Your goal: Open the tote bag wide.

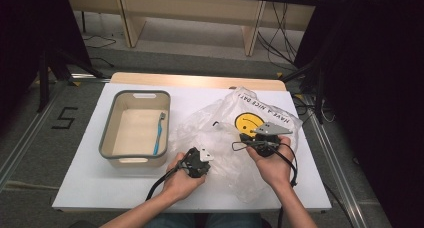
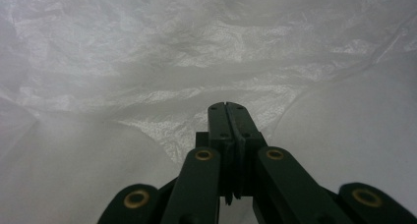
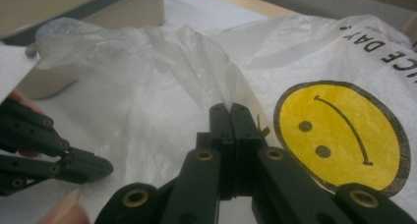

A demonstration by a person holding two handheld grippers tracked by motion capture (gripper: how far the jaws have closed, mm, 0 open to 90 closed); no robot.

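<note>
A white table point(image 1: 90, 188) with a wooden far edge fills the frame's centre, grey floor point(image 1: 30, 138) around it. The plastic bag point(image 1: 225, 123) lies right of centre; the left gripper point(image 1: 196, 162) and right gripper point(image 1: 260, 140) each pinch its film. A grey bin point(image 1: 107, 133) sits left.

The high view looked forward and down from above the person's side of the table point(image 1: 90, 188), taking in the whole top, the bin point(image 1: 134, 129) at left, the bag point(image 1: 235, 133) at right, and floor beyond. The left gripper view rode low on the left gripper point(image 2: 227, 106), facing along its jaws, very close to the bag's point(image 2: 147, 62) crinkled film. The right gripper view sat on the right gripper point(image 3: 230, 107), a little higher, looking across the bag's point(image 3: 344, 62) smiley print toward the bin point(image 3: 98, 8). It also caught the left gripper point(image 3: 105, 167) at its left edge. All three views shared the bag.
</note>
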